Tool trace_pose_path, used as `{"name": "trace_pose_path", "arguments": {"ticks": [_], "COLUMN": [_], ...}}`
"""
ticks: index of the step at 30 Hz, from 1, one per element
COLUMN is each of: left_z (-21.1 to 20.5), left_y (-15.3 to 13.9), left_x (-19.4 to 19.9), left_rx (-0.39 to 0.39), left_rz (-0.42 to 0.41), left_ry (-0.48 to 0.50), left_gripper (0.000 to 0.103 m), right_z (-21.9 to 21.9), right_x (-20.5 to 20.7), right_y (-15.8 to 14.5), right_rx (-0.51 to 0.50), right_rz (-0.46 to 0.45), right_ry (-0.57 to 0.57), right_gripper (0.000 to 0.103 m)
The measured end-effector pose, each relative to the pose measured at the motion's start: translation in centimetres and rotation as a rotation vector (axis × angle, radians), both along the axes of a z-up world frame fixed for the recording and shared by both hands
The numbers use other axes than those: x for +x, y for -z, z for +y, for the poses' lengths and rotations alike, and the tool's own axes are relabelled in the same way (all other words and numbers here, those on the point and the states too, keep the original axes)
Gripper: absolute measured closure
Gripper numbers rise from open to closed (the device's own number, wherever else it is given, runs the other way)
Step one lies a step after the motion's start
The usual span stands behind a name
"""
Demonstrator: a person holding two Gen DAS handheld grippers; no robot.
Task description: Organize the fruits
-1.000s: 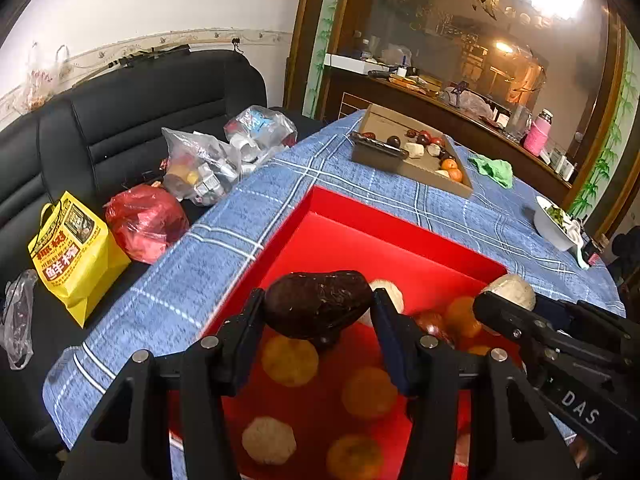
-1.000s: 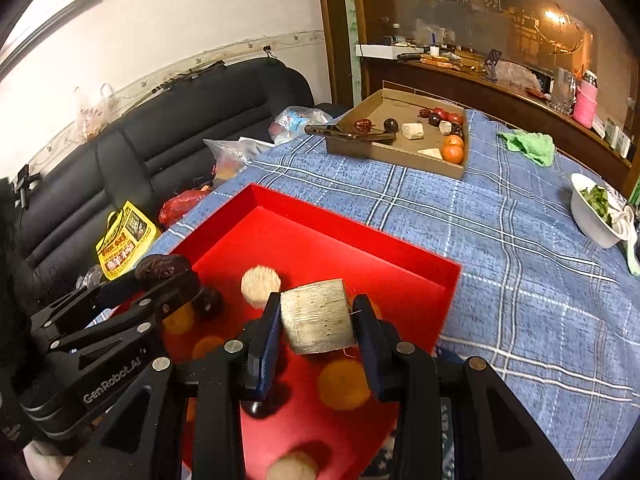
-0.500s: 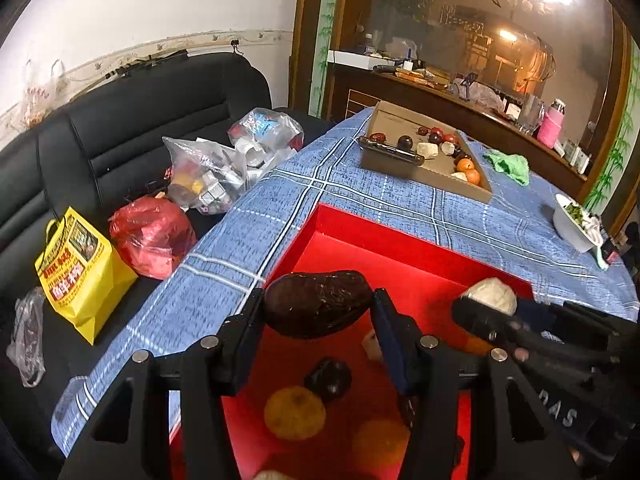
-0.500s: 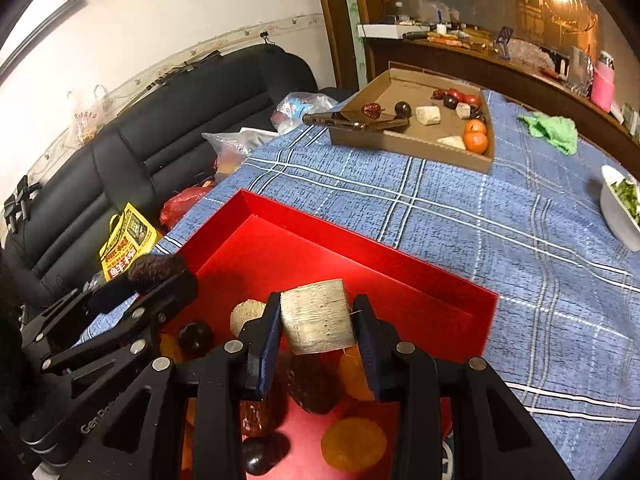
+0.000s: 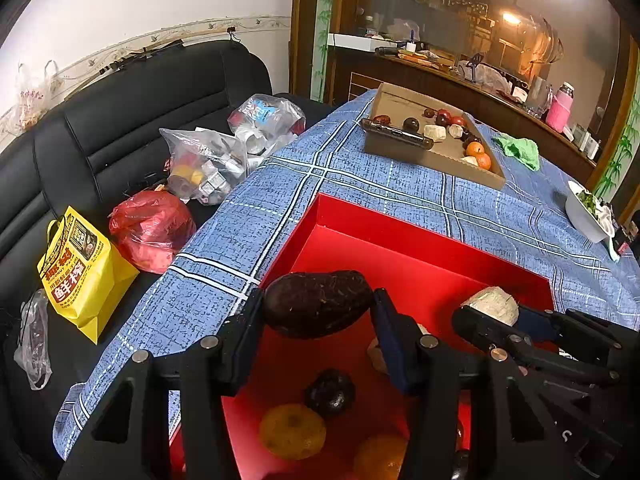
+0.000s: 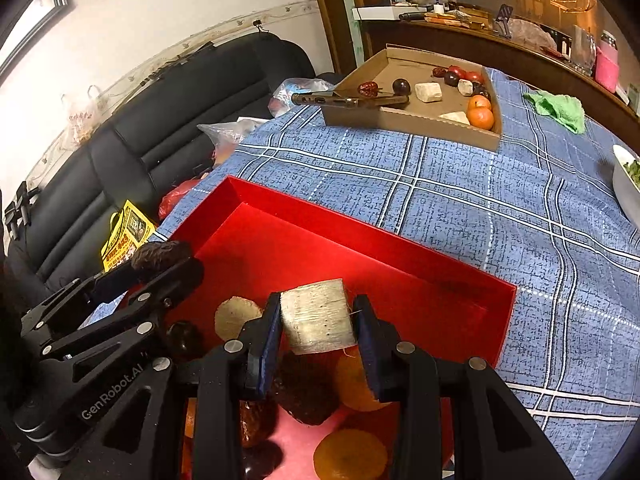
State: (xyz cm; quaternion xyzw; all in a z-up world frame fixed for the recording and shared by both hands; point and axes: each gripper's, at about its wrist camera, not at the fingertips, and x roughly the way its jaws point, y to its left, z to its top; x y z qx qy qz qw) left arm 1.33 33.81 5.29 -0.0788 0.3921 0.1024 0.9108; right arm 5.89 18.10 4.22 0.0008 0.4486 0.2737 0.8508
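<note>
My left gripper (image 5: pixel 318 312) is shut on a dark brown avocado (image 5: pixel 316 303), held above the red tray (image 5: pixel 400 236) near its left side. My right gripper (image 6: pixel 316 320) is shut on a pale, fibrous cylinder-shaped fruit (image 6: pixel 318 322) over the same red tray (image 6: pixel 360 232). Each gripper shows in the other's view: the right one with its pale fruit (image 5: pixel 492 310), the left one with the avocado (image 6: pixel 162 254). Below them in the tray lie oranges (image 5: pixel 292 430), a dark round fruit (image 5: pixel 330 392) and another pale piece (image 6: pixel 236 316).
A cardboard box (image 5: pixel 432 152) with several fruits and a phone on its rim stands farther back on the blue checked tablecloth (image 6: pixel 500 200). A white bowl (image 5: pixel 586 216) and green cloth (image 5: pixel 518 150) are at the right. Bags (image 5: pixel 148 230) sit on the black sofa (image 5: pixel 120 120) at left.
Both grippers drew back toward the near end of the tray with their fruits still held; more of the tray's bare far half and the tablecloth beyond now shows.
</note>
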Motion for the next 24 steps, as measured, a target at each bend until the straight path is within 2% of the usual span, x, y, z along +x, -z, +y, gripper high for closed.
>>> {"name": "trace_pose_path", "arguments": {"ticks": [3, 5, 8, 12, 14, 16, 18, 24], "left_z": [-0.1, 0.0, 0.1, 0.1, 0.2, 0.3, 0.4, -0.3], "left_y": [0.0, 0.1, 0.1, 0.0, -0.2, -0.6, -0.9, -1.6], "left_x": [0.1, 0.1, 0.0, 0.0, -0.3, -0.6, -0.9, -2.2], "left_rx": [-0.001, -0.006, -0.01, -0.014, 0.004, -0.004, -0.017, -0.026], "left_rz": [0.002, 0.005, 0.002, 0.001, -0.001, -0.009, -0.013, -0.009], "left_ry": [-0.002, -0.005, -0.006, -0.012, -0.036, -0.043, -0.049, -0.052], "left_gripper": [0.051, 0.046, 0.044, 0.041, 0.027, 0.024, 0.022, 0.019], "right_z": [0.1, 0.1, -0.1, -0.5, -0.8, -1.1, -1.4, -2.1], "right_x": [-0.1, -0.1, -0.2, -0.2, -0.4, -0.7, -1.1, -2.9], "right_y": [0.0, -0.1, -0.3, -0.4, -0.7, -1.0, -1.5, -2.7], "right_rx": [-0.004, -0.008, -0.006, -0.004, 0.001, 0.006, 0.004, 0.003], "right_rz": [-0.004, -0.009, -0.017, -0.022, -0.026, -0.034, -0.051, -0.089], "right_ry": [-0.001, 0.0, 0.009, 0.03, 0.037, 0.042, 0.046, 0.042], "right_gripper": [0.063, 0.063, 0.063, 0.056, 0.055, 0.052, 0.048, 0.047]}}
